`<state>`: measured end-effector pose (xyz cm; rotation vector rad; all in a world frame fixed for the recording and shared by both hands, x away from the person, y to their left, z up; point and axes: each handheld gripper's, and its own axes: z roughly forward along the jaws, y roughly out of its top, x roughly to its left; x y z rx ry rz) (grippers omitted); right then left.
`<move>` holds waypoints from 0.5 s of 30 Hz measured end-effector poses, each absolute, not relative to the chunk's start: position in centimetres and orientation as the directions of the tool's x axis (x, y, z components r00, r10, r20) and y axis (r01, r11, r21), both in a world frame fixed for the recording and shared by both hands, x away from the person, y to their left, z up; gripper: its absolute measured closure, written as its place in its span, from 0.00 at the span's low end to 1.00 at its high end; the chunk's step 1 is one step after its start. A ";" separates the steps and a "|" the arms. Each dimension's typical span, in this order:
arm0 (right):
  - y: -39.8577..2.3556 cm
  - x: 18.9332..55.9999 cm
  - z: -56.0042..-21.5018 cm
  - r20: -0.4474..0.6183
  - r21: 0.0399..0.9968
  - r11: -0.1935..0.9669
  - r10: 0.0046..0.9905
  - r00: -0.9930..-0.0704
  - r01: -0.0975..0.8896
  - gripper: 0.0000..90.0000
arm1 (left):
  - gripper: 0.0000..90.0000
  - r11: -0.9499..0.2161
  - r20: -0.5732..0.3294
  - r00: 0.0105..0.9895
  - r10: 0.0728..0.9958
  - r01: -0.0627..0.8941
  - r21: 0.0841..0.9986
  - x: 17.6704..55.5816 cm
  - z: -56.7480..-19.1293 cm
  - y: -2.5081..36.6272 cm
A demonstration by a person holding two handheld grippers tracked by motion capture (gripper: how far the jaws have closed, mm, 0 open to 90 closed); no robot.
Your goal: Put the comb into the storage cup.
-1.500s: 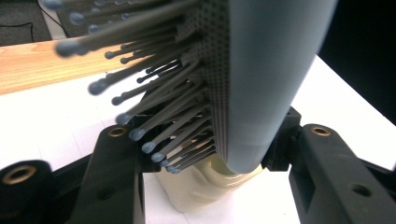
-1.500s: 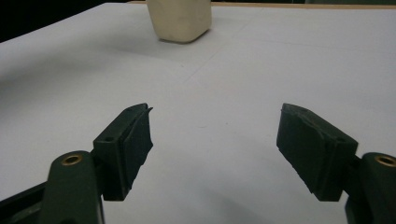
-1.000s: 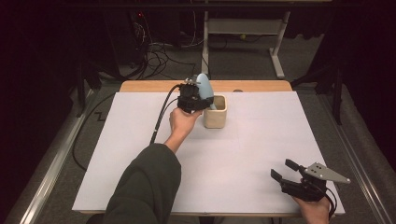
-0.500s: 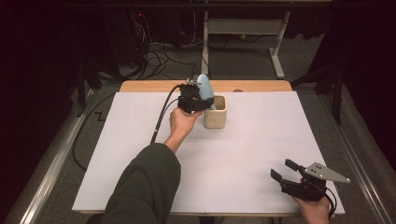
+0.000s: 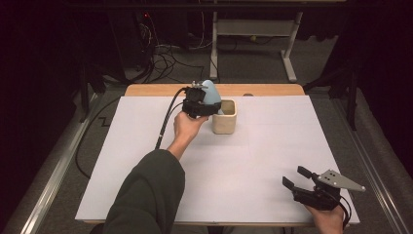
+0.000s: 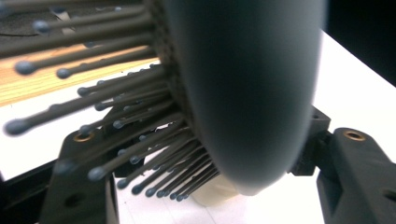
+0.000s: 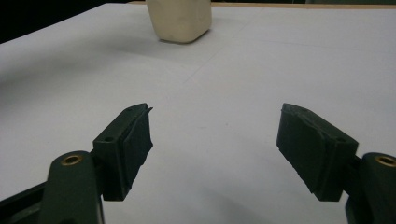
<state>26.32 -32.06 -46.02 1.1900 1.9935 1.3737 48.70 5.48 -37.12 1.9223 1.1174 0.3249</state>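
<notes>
High view: the left hand-held gripper (image 5: 210, 108) sits at the near-left rim of the cream square ceramic cup (image 5: 224, 117) towards the far side of the white-covered table (image 5: 146, 146). The pale blue oval-headed plastic hairbrush (image 5: 211, 92) stands upright, its handle down in the cup and its head above the rim. To finish this release well, the jaws should spread fully and the hand back off without brushing the head, since a nudge could tip the cup. The right hand-held gripper (image 5: 295, 178) rests at the near right corner, jaws spread, holding nothing.

Left gripper view: the hairbrush head (image 6: 252, 84) and its ball-tipped bristles (image 6: 116, 121) stand between the two black jaws, with the cup (image 6: 217, 193) below. The jaws have just been opening; I judge the pads no longer press on it.

Right gripper view: jaws wide apart over bare table, the cup (image 7: 180, 18) well ahead.

Against the earlier high view, brush, cup and both hands sit where they were.
</notes>
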 end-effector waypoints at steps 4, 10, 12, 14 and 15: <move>-32.0 26.3 -46.0 0.109 0.906 0.137 0.839 -0.533 0.400 0.29 | 0.37 -0.231 -0.184 0.571 0.800 0.577 0.783 48.6 -37.1 5.6; -32.0 26.3 -46.0 0.108 0.906 0.138 0.839 -0.533 0.401 0.29 | 0.34 -0.239 -0.180 0.586 0.790 0.565 0.790 48.6 -36.9 5.9; -32.1 26.3 -46.0 0.110 0.906 0.136 0.839 -0.532 0.402 0.29 | 0.31 -0.239 -0.177 0.588 0.789 0.559 0.794 48.5 -36.8 6.1; -32.1 26.3 -46.0 0.110 0.906 0.136 0.840 -0.532 0.401 0.29 | 0.31 -0.239 -0.178 0.590 0.788 0.559 0.794 48.5 -36.8 6.3; -32.1 26.3 -46.0 0.109 0.906 0.136 0.839 -0.532 0.400 0.29 | 0.30 -0.241 -0.177 0.589 0.788 0.560 0.792 48.5 -36.8 6.3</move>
